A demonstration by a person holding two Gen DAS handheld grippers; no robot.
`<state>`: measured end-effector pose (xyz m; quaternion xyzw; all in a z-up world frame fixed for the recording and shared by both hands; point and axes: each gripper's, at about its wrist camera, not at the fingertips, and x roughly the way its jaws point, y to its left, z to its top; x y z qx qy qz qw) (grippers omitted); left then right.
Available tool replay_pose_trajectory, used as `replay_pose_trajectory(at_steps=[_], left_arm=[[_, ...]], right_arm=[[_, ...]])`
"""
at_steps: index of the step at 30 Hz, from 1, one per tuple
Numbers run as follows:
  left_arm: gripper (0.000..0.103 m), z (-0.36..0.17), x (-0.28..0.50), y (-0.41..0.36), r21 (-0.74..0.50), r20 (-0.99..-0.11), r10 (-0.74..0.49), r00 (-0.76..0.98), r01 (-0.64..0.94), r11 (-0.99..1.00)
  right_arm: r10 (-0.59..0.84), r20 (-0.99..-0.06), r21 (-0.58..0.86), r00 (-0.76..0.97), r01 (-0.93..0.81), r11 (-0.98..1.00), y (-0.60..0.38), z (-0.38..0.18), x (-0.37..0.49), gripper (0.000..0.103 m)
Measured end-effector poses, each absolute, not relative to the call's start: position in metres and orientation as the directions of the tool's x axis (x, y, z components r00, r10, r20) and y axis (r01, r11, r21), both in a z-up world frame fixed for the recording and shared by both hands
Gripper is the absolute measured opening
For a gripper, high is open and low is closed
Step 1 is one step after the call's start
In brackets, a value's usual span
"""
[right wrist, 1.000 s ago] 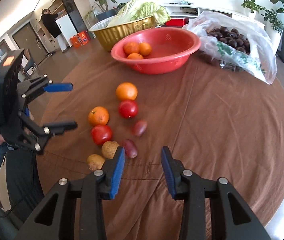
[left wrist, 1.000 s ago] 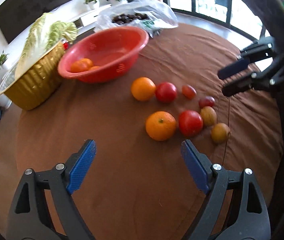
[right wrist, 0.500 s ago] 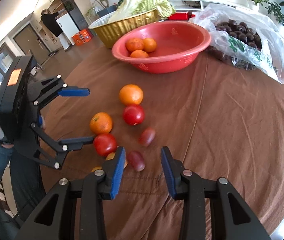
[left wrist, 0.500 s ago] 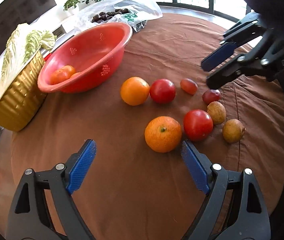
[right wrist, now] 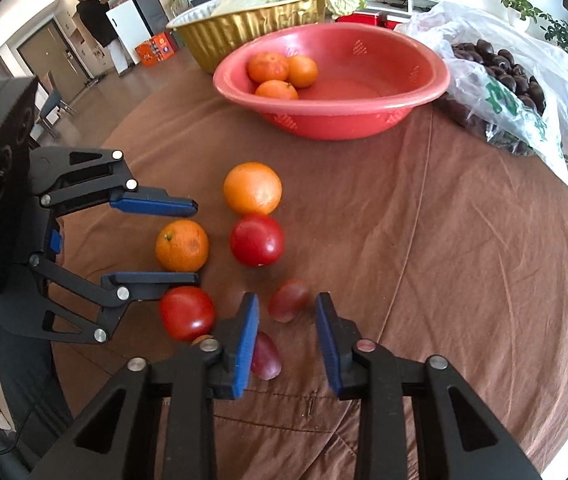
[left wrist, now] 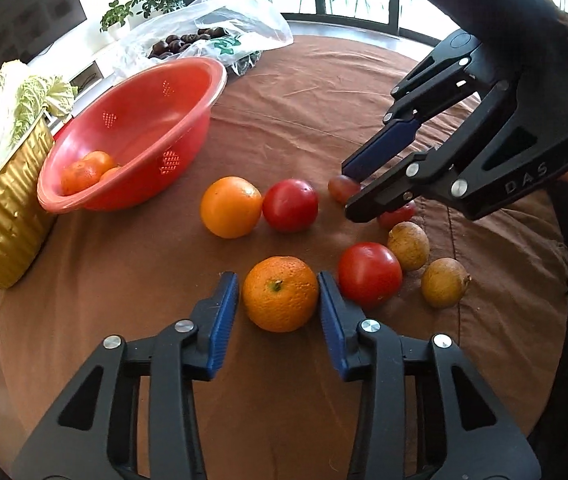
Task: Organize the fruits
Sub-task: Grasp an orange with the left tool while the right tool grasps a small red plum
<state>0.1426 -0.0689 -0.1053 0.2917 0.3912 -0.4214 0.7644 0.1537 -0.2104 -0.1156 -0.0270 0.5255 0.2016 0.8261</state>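
Brown-clothed table (left wrist: 324,92) is filling both views. Red basin (left wrist: 171,92) is sitting upper left in the left wrist view, top centre in the right wrist view, holding three small oranges (right wrist: 279,74). Gold tray (left wrist: 7,216) with cabbage (left wrist: 15,100) is sitting at the left edge, touching or just beside the basin. Plastic bag of dark fruit (right wrist: 516,80) is lying upper right in the right wrist view.

Left gripper (left wrist: 278,300) is closing around the dimpled orange (left wrist: 279,294), lower centre; pads are at its sides, contact can't be confirmed. Right gripper (right wrist: 287,332) is closing over a small dark-red fruit (right wrist: 288,300), lower centre; gaps are showing on both sides, no grip.

Loose fruit mid-table: smooth orange (left wrist: 231,207) touching a tomato (left wrist: 290,205), second tomato (left wrist: 369,274) just right of the left gripper, two brown fruits (left wrist: 408,246) beside it, another dark-red fruit (right wrist: 265,356) behind the right gripper's left finger.
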Motion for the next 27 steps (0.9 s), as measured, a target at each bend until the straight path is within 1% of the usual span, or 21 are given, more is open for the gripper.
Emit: replay_pose_trajectory(at_steps=[3, 4, 6, 12, 15, 18, 21, 24, 27], left_arm=[[0.037, -0.105, 0.145, -0.067, 0.098, -0.844, -0.422, 0.331, 0.869, 0.486], [0.035, -0.105, 0.145, -0.067, 0.093, -0.844, -0.424, 0.330, 0.867, 0.489], [0.034, -0.105, 0.143, -0.065, 0.094, -0.842, -0.421, 0.337, 0.861, 0.500], [0.033, -0.102, 0.146, -0.059, 0.078, -0.836, -0.423, 0.348, 0.840, 0.538], [0.033, -0.090, 0.146, -0.048, 0.058, -0.817, -0.443, 0.369, 0.817, 0.574], [0.033, -0.067, 0.156, -0.035, 0.046, -0.781, -0.458, 0.424, 0.771, 0.635], [0.033, -0.044, 0.175, -0.028, 0.084, -0.750, -0.416, 0.514, 0.698, 0.711], [0.033, -0.023, 0.202, -0.025, 0.096, -0.720, -0.377, 0.583, 0.621, 0.778], [0.034, -0.016, 0.220, -0.031, 0.097, -0.712, -0.373, 0.595, 0.609, 0.787]], right_arm=[[0.286, -0.883, 0.144, 0.373, -0.364, 0.920, -0.206, -0.115, 0.155, 0.028], [0.280, -0.884, 0.137, 0.375, -0.364, 0.921, -0.206, -0.115, 0.155, 0.025], [0.273, -0.885, 0.131, 0.378, -0.361, 0.923, -0.206, -0.115, 0.155, 0.021], [0.280, -0.880, 0.141, 0.383, -0.353, 0.925, -0.209, -0.113, 0.153, 0.020], [0.286, -0.870, 0.146, 0.402, -0.344, 0.928, -0.215, -0.106, 0.152, 0.019], [0.288, -0.853, 0.146, 0.435, -0.330, 0.933, -0.227, -0.092, 0.152, 0.019], [0.286, -0.827, 0.147, 0.483, -0.306, 0.941, -0.243, -0.073, 0.161, 0.019], [0.278, -0.802, 0.142, 0.529, -0.283, 0.948, -0.253, -0.054, 0.177, 0.019], [0.272, -0.777, 0.120, 0.567, -0.291, 0.949, -0.254, -0.038, 0.197, 0.019]])
